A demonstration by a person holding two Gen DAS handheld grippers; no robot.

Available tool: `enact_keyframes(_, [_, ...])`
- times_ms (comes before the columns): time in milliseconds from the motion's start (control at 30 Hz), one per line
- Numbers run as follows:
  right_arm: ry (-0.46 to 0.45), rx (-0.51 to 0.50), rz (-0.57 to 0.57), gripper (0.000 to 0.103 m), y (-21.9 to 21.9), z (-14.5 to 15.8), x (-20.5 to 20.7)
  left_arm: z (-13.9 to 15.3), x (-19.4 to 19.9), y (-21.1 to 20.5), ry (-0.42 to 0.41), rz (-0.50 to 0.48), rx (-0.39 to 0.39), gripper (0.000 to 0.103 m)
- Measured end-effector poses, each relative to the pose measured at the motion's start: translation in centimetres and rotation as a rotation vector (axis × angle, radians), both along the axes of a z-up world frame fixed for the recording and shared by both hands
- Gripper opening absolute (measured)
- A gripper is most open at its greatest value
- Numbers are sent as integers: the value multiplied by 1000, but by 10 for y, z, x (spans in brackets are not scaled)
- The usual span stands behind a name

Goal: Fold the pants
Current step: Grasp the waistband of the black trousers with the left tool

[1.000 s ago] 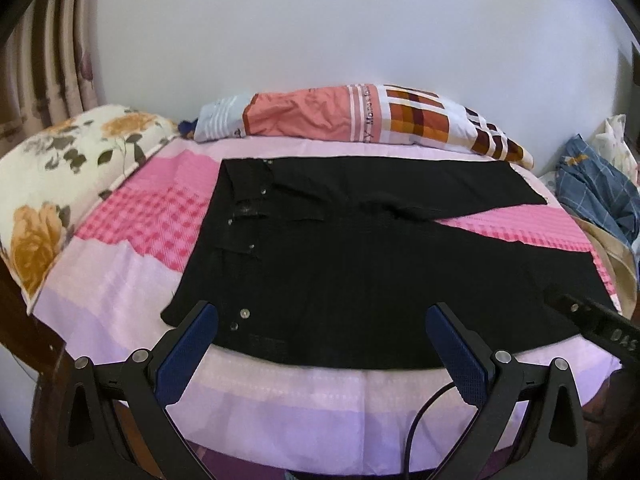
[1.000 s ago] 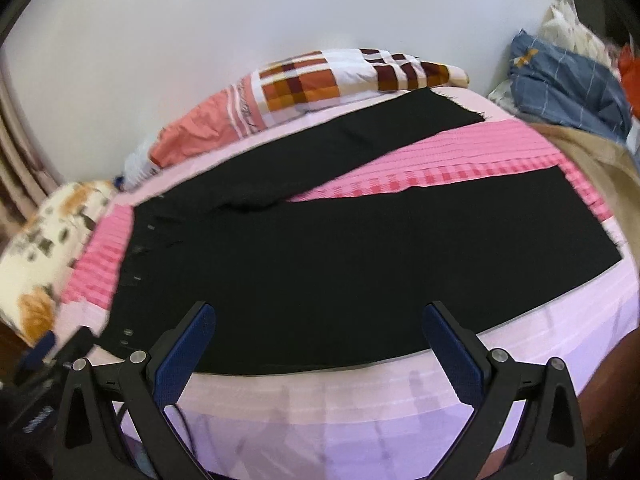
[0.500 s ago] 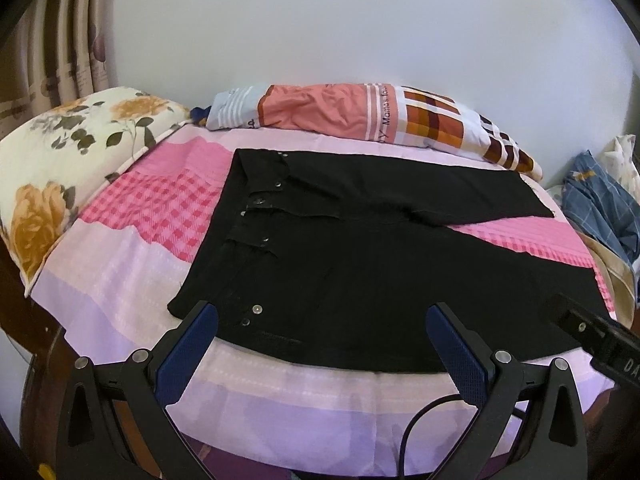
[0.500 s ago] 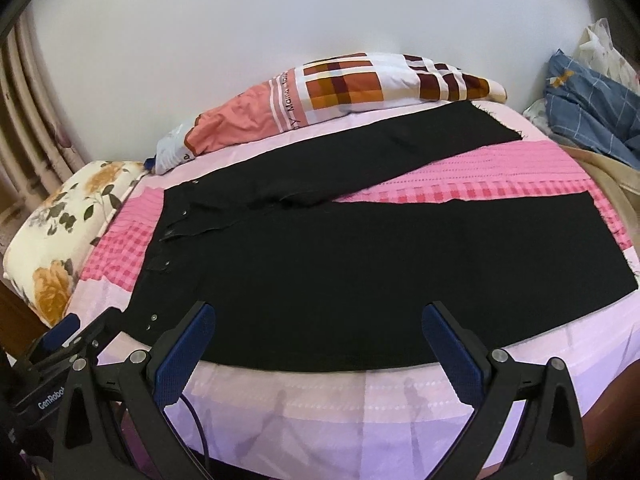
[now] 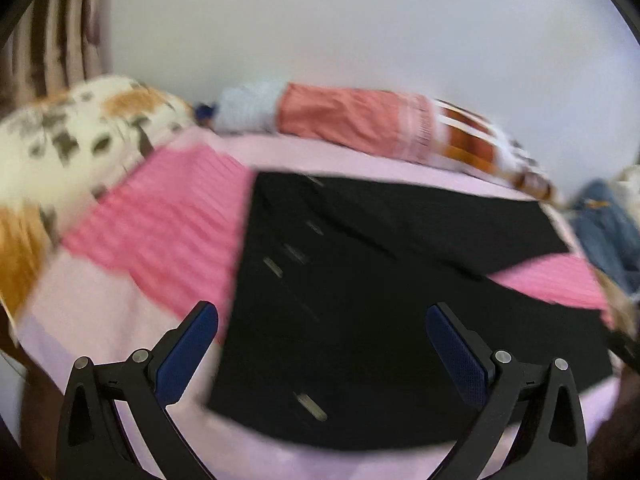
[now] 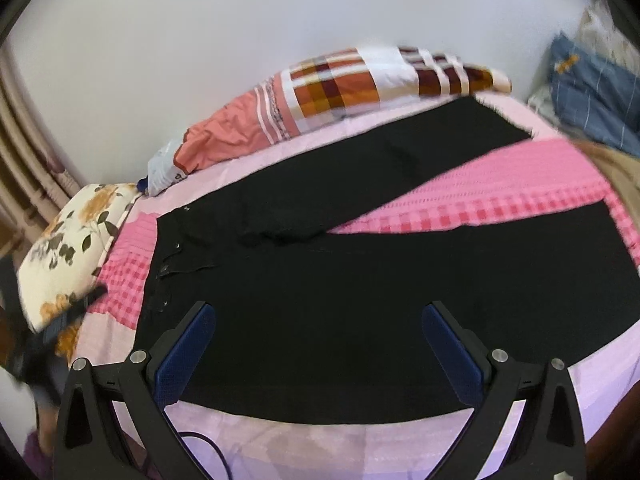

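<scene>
Black pants (image 5: 380, 300) lie spread flat on the pink and lilac bed, waistband with metal buttons to the left, two legs splayed to the right. They also show in the right wrist view (image 6: 360, 280). My left gripper (image 5: 322, 320) is open and empty, hovering over the waistband's near corner. My right gripper (image 6: 318, 316) is open and empty, above the near leg close to the waist. The left wrist view is blurred by motion. The left gripper's body shows blurred at the left edge of the right wrist view (image 6: 60, 320).
A floral pillow (image 6: 72, 256) lies at the bed's left end. A rolled patchwork blanket (image 6: 340, 92) lies along the wall. Blue checked clothes (image 6: 592, 92) are piled at the right. The bed's near edge (image 6: 320, 440) is below the grippers.
Both grippers have moved forward over the pants. The left one has swung left towards the waistband and its view has blurred. Both stay open.
</scene>
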State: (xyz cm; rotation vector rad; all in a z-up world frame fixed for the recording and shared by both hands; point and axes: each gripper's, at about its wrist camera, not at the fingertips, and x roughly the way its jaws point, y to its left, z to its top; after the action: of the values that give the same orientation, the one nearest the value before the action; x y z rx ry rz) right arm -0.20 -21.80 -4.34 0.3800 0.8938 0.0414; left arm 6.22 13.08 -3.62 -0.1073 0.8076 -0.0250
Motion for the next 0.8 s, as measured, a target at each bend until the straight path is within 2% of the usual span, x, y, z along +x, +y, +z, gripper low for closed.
enact_keyframes(100, [42, 13, -7, 102, -3, -13, 11, -5, 64, 27, 20, -49, 40, 103])
enact_keyframes(133, [52, 14, -11, 102, -4, -17, 14, -12, 92, 36, 65, -91, 38, 103])
enact_keyframes(200, [74, 20, -18, 102, -6, -24, 21, -31, 144, 53, 156, -173, -30, 103])
enact_keyframes(267, [99, 21, -29, 102, -9, -31, 28, -43, 174, 63, 172, -174, -17, 102])
enact_keyframes(300, [111, 24, -32, 102, -10, -35, 30, -48, 186, 67, 160, -168, 8, 101])
enact_keyframes(333, [125, 27, -37, 102, -11, -39, 33, -53, 197, 71, 146, -184, -4, 101])
enact_keyframes(500, [182, 30, -54, 102, -17, -54, 46, -71, 242, 90, 145, -269, -170, 98])
enact_keyframes(567, [189, 27, -53, 102, -16, -57, 50, -78, 255, 86, 177, -293, -176, 98])
enact_keyframes(667, [192, 13, -46, 102, -12, -57, 57, -87, 268, 76, 194, -321, -124, 98])
enact_keyframes(733, [191, 12, -45, 102, -11, -57, 62, -97, 277, 70, 246, -348, -156, 97])
enact_keyframes(767, [192, 8, -45, 102, -10, -57, 64, -103, 281, 64, 286, -360, -168, 85])
enact_keyframes(800, [194, 4, -44, 102, -9, -57, 67, -107, 282, 59, 311, -351, -129, 72])
